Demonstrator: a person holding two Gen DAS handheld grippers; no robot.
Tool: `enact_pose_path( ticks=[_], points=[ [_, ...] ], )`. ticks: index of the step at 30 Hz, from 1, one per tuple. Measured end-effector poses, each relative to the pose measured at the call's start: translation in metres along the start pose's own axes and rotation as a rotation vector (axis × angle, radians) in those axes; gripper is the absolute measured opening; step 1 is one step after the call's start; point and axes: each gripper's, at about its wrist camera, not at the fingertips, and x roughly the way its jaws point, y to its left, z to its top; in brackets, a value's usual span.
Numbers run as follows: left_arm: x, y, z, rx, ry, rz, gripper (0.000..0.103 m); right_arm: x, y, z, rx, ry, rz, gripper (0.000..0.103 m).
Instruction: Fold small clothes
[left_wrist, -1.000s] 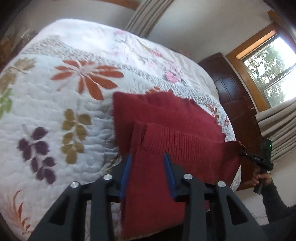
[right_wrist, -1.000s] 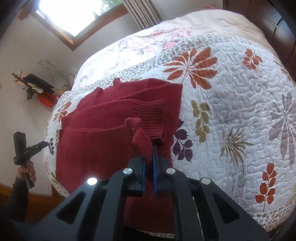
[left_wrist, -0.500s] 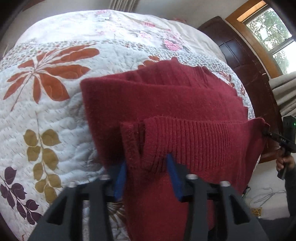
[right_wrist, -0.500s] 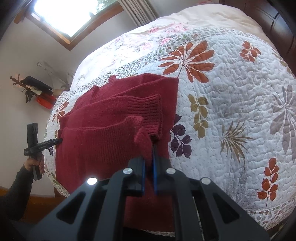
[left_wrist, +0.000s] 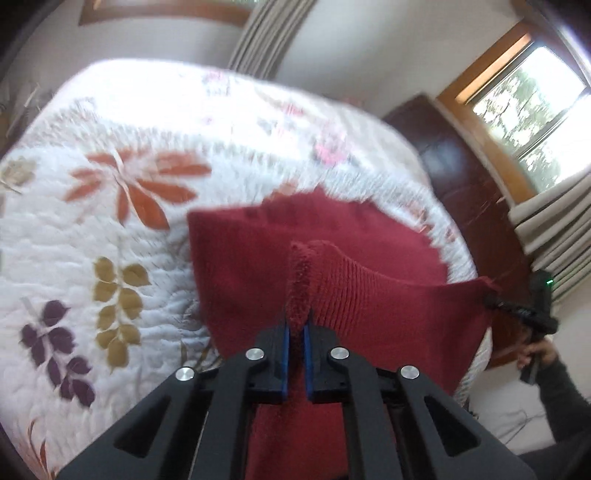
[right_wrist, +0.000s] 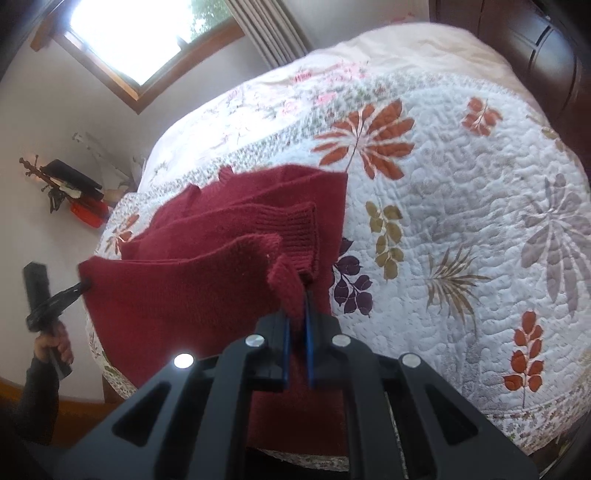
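Dark red knitted sweater (left_wrist: 354, 295) lies on the white quilted bedspread with leaf and flower print (left_wrist: 110, 221), near the bed's edge closest to the person, partly hanging over that edge. It is part-folded: flat layers on the quilt, ribbed hem band raised above them.

Left gripper (left_wrist: 294, 334): jaws narrow, clamped on a bunched corner of the sweater's hem. Right gripper (right_wrist: 296, 325): jaws narrow too, pinching the other hem corner. Each wrist view shows the opposite tool far out at the sweater's side, held by a hand (right_wrist: 55, 343) in a dark sleeve (left_wrist: 554, 398), tip touching the cloth. The hem edge is stretched fairly taut between the two grips and sits lifted off the lower layers.

Step in hand, as I read it: bottom hem gripped at both corners and raised, mid-way into carrying it up over the sweater body towards the collar end, which is farther up the bedspread. Fold is started, not finished.

Next move likely calls for moving both corners together, level, away from the bed's edge, then lowering the hem onto the upper part of the sweater so the edges line up, and only then opening the jaws. Uneven travel would skew the fold; the knit is soft and can sag in the middle.

Left view is motion-blurred, so fine detail there is unclear.

Containers: none visible in either view; nothing to report as held inside anything.
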Motion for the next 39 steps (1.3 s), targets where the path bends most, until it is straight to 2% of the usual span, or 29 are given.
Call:
enact_pose_path(
  ticks=[4, 8, 13, 16, 21, 27, 31, 33, 35, 39],
  points=[
    [-0.054, -0.021, -0.001, 0.011, -0.115, -0.032, 0.006, -0.031, 0.011, 0.003, -0.004, -0.075, 0.014, 0.006],
    [-0.085, -0.03, 0.014, 0.034, -0.182, -0.05, 0.006, -0.055, 0.028, 0.025, -0.045, -0.149, 0.033, 0.006],
    [-0.082, -0.024, 0.048, 0.052, -0.218, -0.053, 0.006, -0.051, 0.044, 0.075, -0.101, -0.187, 0.056, 0.006],
    [-0.063, -0.012, 0.065, 0.028, -0.201, -0.059, 0.006, -0.031, 0.048, 0.103, -0.123, -0.169, 0.053, 0.006],
    [-0.016, 0.015, 0.092, -0.032, -0.119, -0.069, 0.006, 0.022, 0.035, 0.138, -0.081, -0.064, 0.044, 0.006],
    [0.054, 0.059, 0.111, -0.152, 0.039, -0.067, 0.006, 0.081, 0.008, 0.154, 0.004, 0.088, 0.023, 0.006],
    [0.09, 0.087, 0.109, -0.248, 0.12, -0.074, 0.005, 0.101, 0.0, 0.158, 0.026, 0.135, 0.014, 0.006],
    [0.095, 0.097, 0.109, -0.28, 0.114, -0.09, 0.005, 0.105, 0.0, 0.159, 0.023, 0.136, 0.016, 0.006],
    [0.089, 0.096, 0.113, -0.29, 0.075, -0.13, 0.005, 0.098, 0.004, 0.159, 0.011, 0.116, 0.023, 0.006],
    [0.059, 0.074, 0.129, -0.223, 0.003, -0.165, 0.005, 0.069, 0.02, 0.165, -0.021, 0.052, 0.054, 0.006]
  ],
)
